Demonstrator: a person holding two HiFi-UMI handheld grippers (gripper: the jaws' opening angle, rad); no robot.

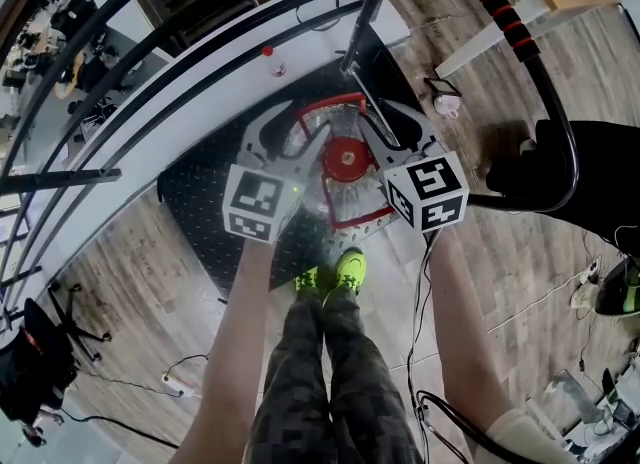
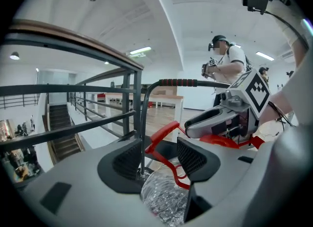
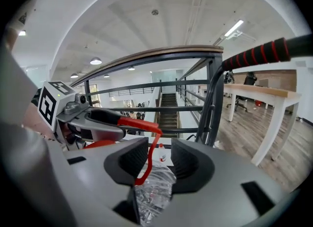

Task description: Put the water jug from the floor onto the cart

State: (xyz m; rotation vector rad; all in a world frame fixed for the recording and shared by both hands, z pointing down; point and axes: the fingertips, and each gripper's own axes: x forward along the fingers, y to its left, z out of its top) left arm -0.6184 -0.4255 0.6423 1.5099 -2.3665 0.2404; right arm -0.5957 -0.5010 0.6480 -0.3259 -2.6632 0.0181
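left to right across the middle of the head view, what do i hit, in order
left gripper → water jug's red cap → right gripper → cart's push handle

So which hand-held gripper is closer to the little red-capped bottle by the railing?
Left. The left hand-held gripper is on the water jug's side nearest the bottle; the right hand-held gripper is across the jug, farther off.
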